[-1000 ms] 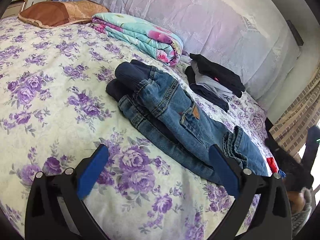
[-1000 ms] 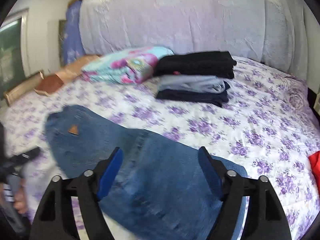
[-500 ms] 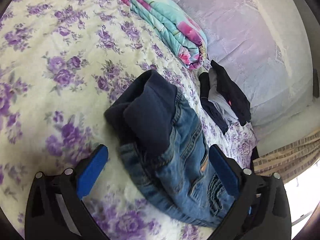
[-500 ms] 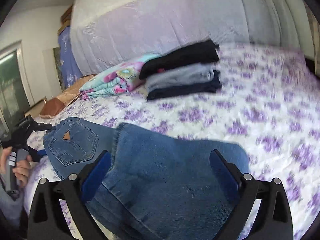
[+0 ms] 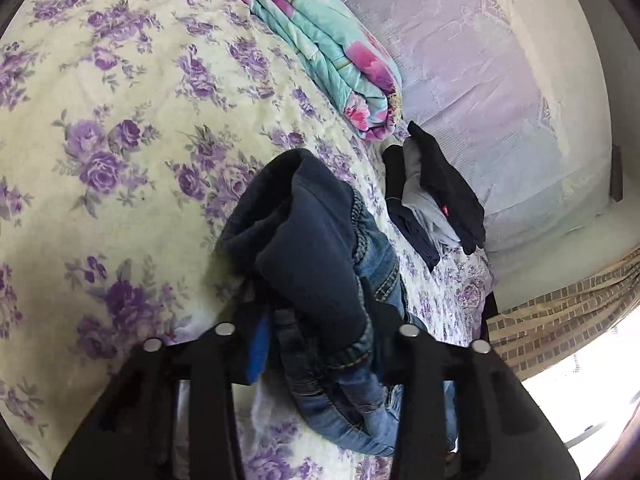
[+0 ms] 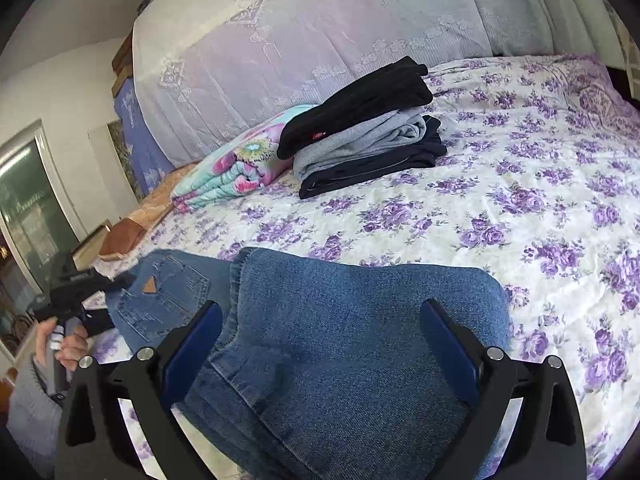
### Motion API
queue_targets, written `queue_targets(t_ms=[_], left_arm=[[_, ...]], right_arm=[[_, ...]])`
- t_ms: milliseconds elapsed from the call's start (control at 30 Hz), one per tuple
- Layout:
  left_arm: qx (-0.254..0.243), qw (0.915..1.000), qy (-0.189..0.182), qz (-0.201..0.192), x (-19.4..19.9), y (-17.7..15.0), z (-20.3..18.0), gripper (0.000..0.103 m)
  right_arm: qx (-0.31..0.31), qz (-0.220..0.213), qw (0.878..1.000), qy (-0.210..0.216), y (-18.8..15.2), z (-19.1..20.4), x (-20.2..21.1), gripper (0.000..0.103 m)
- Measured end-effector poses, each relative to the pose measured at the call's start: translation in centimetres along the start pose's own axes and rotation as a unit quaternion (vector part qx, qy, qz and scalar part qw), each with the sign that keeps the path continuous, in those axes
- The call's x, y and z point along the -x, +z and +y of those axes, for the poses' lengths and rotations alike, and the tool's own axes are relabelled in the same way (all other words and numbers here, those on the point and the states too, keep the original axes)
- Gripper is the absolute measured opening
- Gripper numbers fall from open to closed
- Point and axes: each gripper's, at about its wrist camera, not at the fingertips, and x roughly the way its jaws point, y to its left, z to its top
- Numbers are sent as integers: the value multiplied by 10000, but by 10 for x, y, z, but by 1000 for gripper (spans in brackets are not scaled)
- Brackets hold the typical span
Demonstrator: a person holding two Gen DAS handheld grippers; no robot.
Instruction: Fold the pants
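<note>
Blue jeans [image 5: 320,272] with a dark knit waistband lie folded lengthwise on the floral bedspread [image 5: 120,160]. My left gripper [image 5: 316,320] is at the waistband end. Its jaws are closing, and the bunched waistband is pinched between the blue pads [image 5: 258,344]. In the right wrist view the jeans [image 6: 344,320] show a back pocket with a tan patch and the leg ends folded over. My right gripper [image 6: 322,312] stands wide open just above that leg end, with denim below and between the fingers but not pinched. The left gripper [image 6: 68,296] and the hand [image 6: 64,344] holding it show at the far left.
A stack of three folded garments [image 6: 368,136] sits further up the bed beside a folded turquoise and pink quilt [image 6: 236,172]. A lace-covered headboard [image 6: 320,40] rises behind them. A brown pillow [image 6: 128,232] lies at the left. A checked curtain [image 5: 560,320] hangs beyond the bed's edge.
My left gripper came in to the waistband and rolled, and its jaws went from wide open to closed on the fabric. My right gripper opened wider and settled lower over the leg end.
</note>
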Motion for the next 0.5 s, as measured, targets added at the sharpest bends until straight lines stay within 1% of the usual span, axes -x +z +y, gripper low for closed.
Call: queue_targets(t_ms=[67, 133, 200, 233, 267, 333, 367, 400, 433, 500], left_arm=[[-207, 9997, -1, -152, 8, -4, -11, 32], [-578, 9976, -11, -374, 20, -8, -31, 30], [-1186, 9909, -7, -642, 37, -18, -68, 30], [-1390, 9877, -10, -714, 42, -23, -81, 30], [-1757, 9809, -2, -831, 50, -31, -106, 30], [-2324, 9677, -39, -973, 62, -48, -144, 30], [-2703, 9574, -116, -1011, 66, -61, -170, 30], [-2982, 9489, -191, -1018, 66, -71, -191, 30], [-3309, 9379, -299, -1000, 63, -85, -215, 30], [-3773, 9204, -454, -921, 52, -109, -251, 30]], right_arm=[[-182, -156, 9997, 70, 1, -5, 8, 99], [-400, -309, 9987, 70, 1, -14, 17, 99], [-656, -330, 9972, 148, 1, -25, 22, 99], [-822, -373, 9957, 193, 2, -32, 27, 99], [-942, -431, 9945, 184, 2, -37, 31, 99], [-1195, -643, 9907, 72, 3, -51, 46, 99], [-1269, -719, 9893, 28, 4, -57, 52, 99], [-1359, -794, 9875, -35, 3, -65, 59, 99], [-1417, -824, 9864, -89, 3, -71, 64, 99], [-1555, -894, 9835, -219, 1, -84, 73, 99]])
